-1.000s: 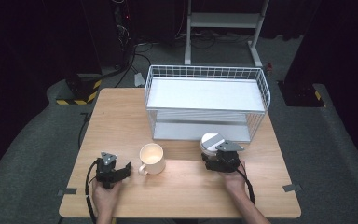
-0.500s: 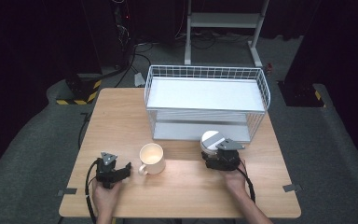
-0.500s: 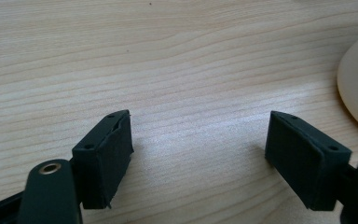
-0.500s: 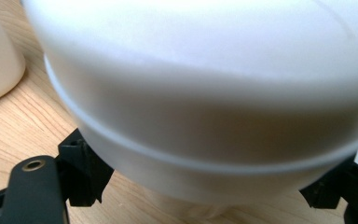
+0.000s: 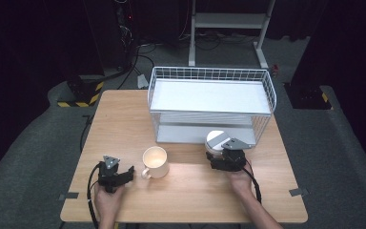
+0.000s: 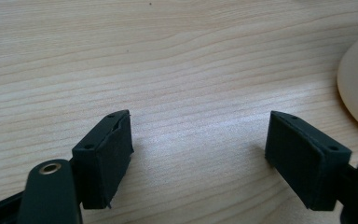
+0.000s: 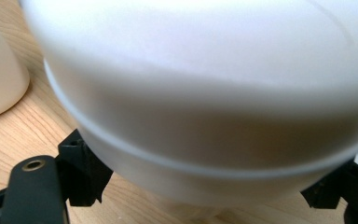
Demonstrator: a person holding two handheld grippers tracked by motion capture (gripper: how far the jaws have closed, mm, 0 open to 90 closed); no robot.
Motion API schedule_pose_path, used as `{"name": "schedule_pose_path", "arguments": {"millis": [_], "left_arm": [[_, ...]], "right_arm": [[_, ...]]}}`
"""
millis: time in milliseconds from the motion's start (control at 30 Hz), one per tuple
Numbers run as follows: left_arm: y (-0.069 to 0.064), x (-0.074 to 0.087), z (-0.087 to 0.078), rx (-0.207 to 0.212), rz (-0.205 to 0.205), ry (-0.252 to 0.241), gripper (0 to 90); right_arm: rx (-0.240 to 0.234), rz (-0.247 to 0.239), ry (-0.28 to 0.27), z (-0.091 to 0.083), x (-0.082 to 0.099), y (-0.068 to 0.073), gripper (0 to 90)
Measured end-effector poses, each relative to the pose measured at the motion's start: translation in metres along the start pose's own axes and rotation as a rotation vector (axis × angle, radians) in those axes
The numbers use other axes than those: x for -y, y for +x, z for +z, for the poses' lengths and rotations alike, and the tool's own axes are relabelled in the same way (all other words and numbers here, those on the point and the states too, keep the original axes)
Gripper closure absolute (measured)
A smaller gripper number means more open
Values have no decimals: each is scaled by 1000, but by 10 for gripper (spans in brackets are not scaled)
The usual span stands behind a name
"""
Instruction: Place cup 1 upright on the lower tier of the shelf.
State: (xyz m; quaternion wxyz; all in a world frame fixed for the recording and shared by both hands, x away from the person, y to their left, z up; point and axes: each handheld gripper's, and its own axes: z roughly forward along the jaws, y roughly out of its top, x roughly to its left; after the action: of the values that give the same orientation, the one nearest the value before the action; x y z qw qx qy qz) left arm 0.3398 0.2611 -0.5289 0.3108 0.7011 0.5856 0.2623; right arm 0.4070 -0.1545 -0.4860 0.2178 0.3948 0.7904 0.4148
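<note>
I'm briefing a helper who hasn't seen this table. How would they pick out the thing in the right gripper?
Start at the white wire rack at the back of the wooden table. Just in front of its right end sits a white round container, between the jaws of the right gripper. Unlike the cream mug to its left, it has no handle and a flat closed top.

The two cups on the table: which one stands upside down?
The white cup between the right gripper's fingers, near the wire rack, shows its flat base on top. The cream mug stands upright, its mouth open upward.
</note>
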Motion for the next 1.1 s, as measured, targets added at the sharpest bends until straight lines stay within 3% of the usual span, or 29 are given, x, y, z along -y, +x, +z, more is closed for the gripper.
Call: {"name": "schedule_pose_path", "arguments": {"millis": [467,1100], "left_arm": [[0,0,0,0,0,0,230],[0,0,0,0,0,0,230]], "right_arm": [[4,38,-5,3,-11,-13,189],[76,94,16,21,-13,-35,190]]}}
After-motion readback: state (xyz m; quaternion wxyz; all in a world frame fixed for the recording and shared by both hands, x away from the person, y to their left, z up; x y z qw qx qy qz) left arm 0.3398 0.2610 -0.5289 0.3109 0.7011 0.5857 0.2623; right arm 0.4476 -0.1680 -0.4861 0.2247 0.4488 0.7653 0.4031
